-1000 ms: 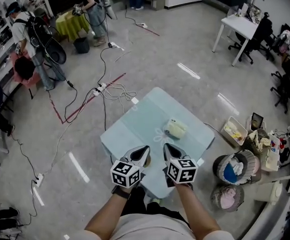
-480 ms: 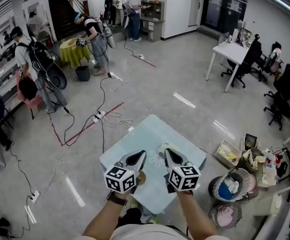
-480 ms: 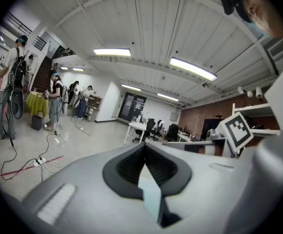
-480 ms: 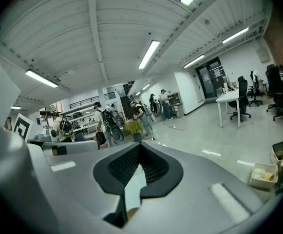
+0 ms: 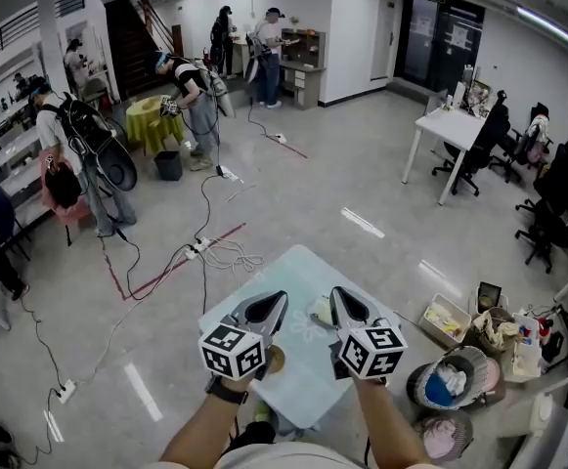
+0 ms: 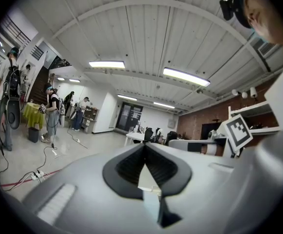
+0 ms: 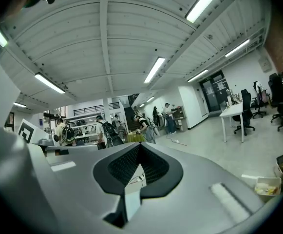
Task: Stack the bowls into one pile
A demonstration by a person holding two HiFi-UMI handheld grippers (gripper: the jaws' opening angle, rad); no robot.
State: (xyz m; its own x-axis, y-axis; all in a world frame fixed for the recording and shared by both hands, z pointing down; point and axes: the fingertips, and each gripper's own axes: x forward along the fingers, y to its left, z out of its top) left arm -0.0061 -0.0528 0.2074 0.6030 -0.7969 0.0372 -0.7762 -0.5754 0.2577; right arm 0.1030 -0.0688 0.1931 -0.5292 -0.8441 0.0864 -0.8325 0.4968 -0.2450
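Left fingers (image 6: pixel 125 168): tips closed on each other, nothing between; left gripper (image 5: pixel 274 301) raised over the near part of the worktop (image 5: pixel 285 265)
Right fingers (image 7: pixel 123 168): also closed, empty; right gripper (image 5: pixel 340 296) beside the left one, apart from it
Bowls (image 5: pixel 321 310): pale pile on the worktop, showing between the two grippers; in neither grip
Floor (image 5: pixel 293 184): grey, glossy; cables (image 5: pixel 210 247) trail beyond the worktop

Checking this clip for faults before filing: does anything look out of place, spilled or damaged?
Nothing looks spilled or damaged. One oddity: the left gripper and right gripper are both shut and empty, aimed out into the room rather than at the table, where the pale bowls sit partly hidden.
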